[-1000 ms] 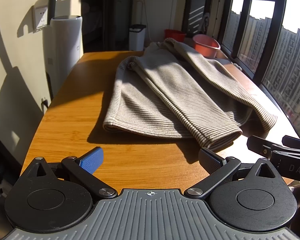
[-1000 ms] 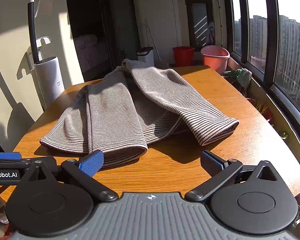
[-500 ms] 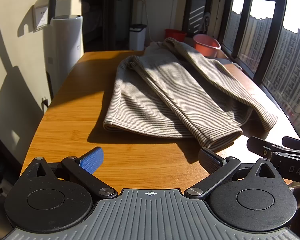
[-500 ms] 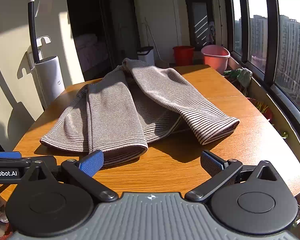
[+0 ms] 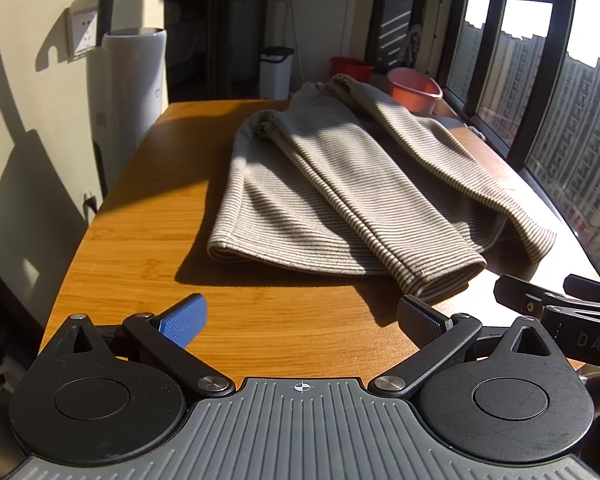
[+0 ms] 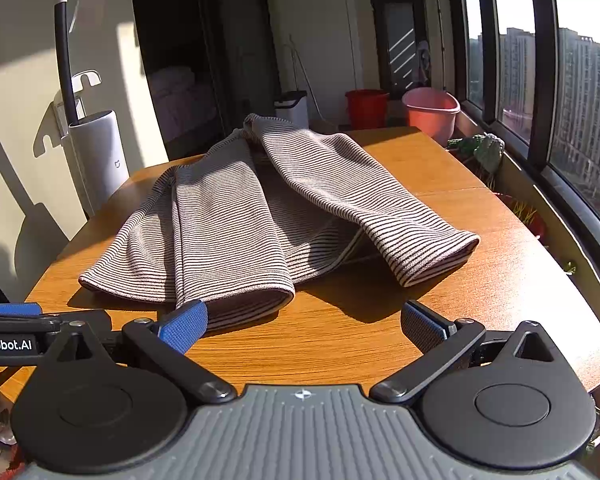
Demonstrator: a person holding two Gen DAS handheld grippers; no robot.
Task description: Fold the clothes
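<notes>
Left wrist view: my left tongs were spread wide and empty, held low over the near edge of the worktop, the blue pad at lower left and the dark pad at lower right. The striped garment lay flat on the worktop in the middle of the frame, both sleeves folded in over the body and running toward me. The nearer sleeve cuff sat just beyond the dark pad, apart from it. At the right edge a part of my right tongs poked in; from here I could not tell how they stood. A white cylinder stood at upper left beside the worktop, and a pink basin showed behind the garment near the windows.

Right wrist view: my right tongs were also spread wide, holding nothing, low over the near edge of the worktop. The garment filled the centre-left of the frame. One cuff lay just beyond the blue pad; the other cuff lay right of centre. At the left edge sat the body of my left tongs. The basin and a red bucket stood past the far end of the worktop.
</notes>
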